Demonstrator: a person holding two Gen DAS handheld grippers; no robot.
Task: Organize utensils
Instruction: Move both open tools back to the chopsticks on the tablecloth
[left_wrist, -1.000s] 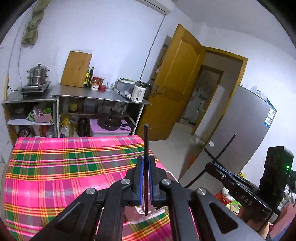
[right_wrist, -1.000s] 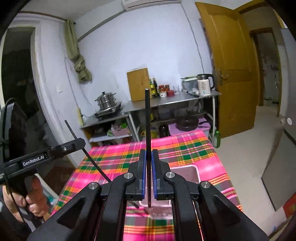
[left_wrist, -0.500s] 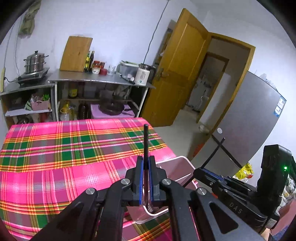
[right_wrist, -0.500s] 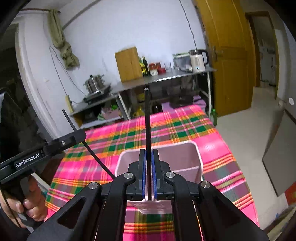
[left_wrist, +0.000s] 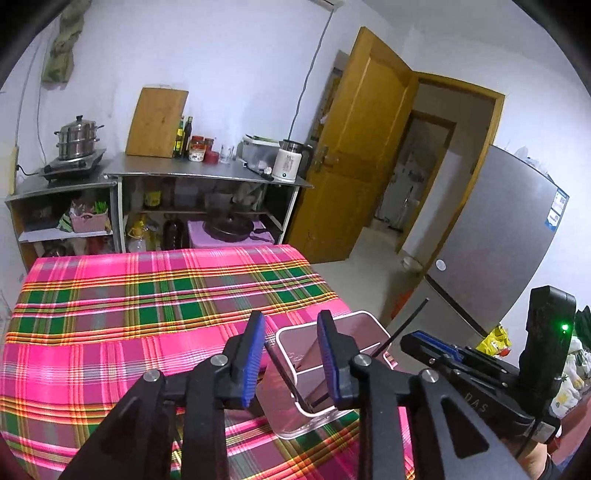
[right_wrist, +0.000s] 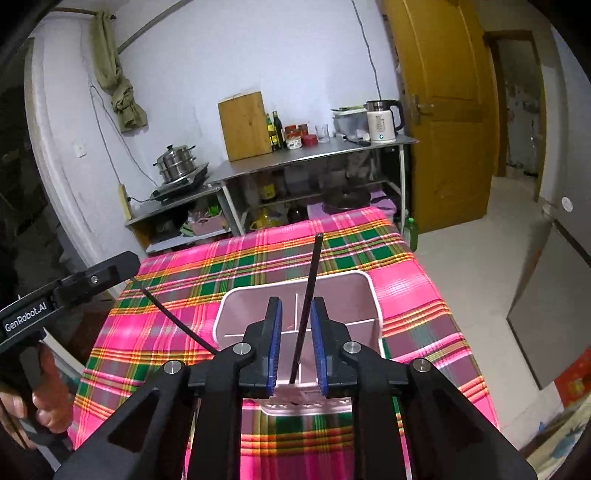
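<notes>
Both grippers sit over the pink utensil holder on the table, which has a pink, green and yellow plaid cloth. Holder stands near the table's near right corner; inner dividers split it into compartments.

Left gripper: jaws are opening, blue pads clearly apart. A thin black stick slants down from just beside the left pad into the holder, near its left wall. It looks free of both pads, though contact at the left pad can't be ruled out. Which compartment it sits in: can't tell.

Right gripper: jaws are opening too, pads apart. A second black stick stands between them, nearly upright, leaning a little to the right at the top. Its lower end is down inside the holder near the centre divider. Neither pad presses on it; there's a gap on each side.

In the right wrist view the left gripper comes in from the left, held by a hand at the frame edge, with its stick running down toward the holder's left rim. In the left wrist view the right gripper shows at the right edge with a green light on, its stick poking up past the holder's far corner.

Background: metal shelf unit against the wall with a cutting board, bottles and a white kettle, plus a steamer pot on a burner. Yellow door stands open; grey fridge at right.
</notes>
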